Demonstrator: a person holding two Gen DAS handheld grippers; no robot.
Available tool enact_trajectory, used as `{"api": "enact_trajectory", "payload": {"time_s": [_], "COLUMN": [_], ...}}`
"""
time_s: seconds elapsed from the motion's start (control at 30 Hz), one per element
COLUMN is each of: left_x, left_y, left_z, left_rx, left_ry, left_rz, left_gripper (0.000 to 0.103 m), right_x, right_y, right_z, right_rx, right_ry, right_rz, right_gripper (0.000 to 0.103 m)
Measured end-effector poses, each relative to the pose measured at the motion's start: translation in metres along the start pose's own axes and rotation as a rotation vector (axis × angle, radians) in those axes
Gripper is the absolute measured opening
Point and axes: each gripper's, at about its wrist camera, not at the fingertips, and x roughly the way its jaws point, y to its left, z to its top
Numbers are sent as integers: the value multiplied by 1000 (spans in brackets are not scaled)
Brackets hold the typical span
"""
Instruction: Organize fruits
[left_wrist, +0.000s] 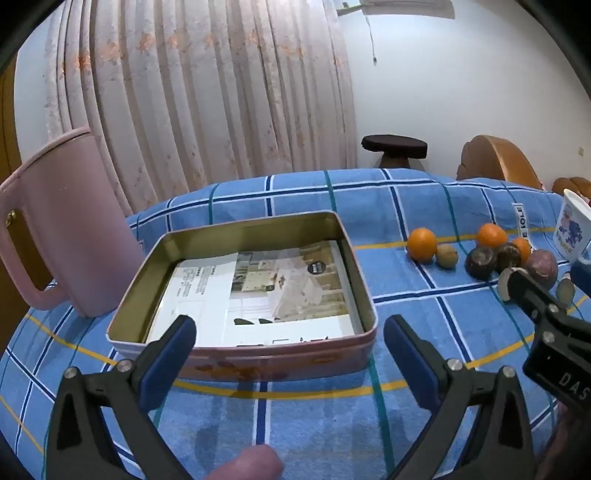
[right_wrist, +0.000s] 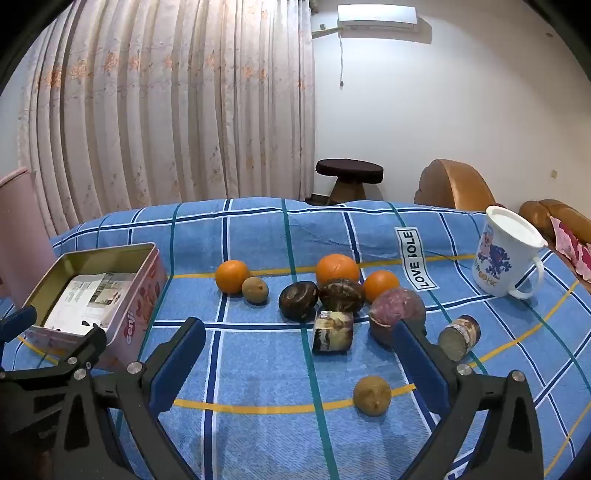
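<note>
Blue checked cloth (right_wrist: 258, 354) covers the table, pale curtains (right_wrist: 166, 110) hanging beyond. Left gripper (left_wrist: 290, 349) hovers with jaws spread wide before the open pink metal tin (left_wrist: 243, 363) (only printed paper lies inside), a pink plastic jug (left_wrist: 62, 236) standing at its far left. Right gripper (right_wrist: 299, 354) is likewise agape, holding nothing; oranges (right_wrist: 338, 268), dark round fruits (right_wrist: 298, 300) and a purple one (right_wrist: 397, 308) cluster ahead, a small brown fruit (right_wrist: 372, 395) lying nearest. White printed mug (right_wrist: 502, 254) stands far right.
</note>
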Motion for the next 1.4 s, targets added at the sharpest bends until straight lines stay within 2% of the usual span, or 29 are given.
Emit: {"api": "enact_trajectory", "payload": {"time_s": [0.1,0.3,0.47,1.03,1.4], "left_x": [-1,-4,-5,-4,-9], "left_y": [-4,1,-2,1,-3], "left_z": [1,0,1,-2,-2], "left_rx": [9,-14,-6,-47,-31], "left_ry": [-4,-19,-21,-20,-48], "left_rz": [25,-6,-8,-27,-45], "left_gripper": [103,103,103,103,103], "right_x": [2,3,2,8,1], "right_y": [-1,-2,2,-3,-9], "right_z": [1,0,-9,-1,-1], "right_rx": [-3,9,15,14,12], "right_ry": [0,8,17,50,28], "right_rz": [-3,-19,-14,7,-24], "right_gripper": [102,102,102,102,102]}}
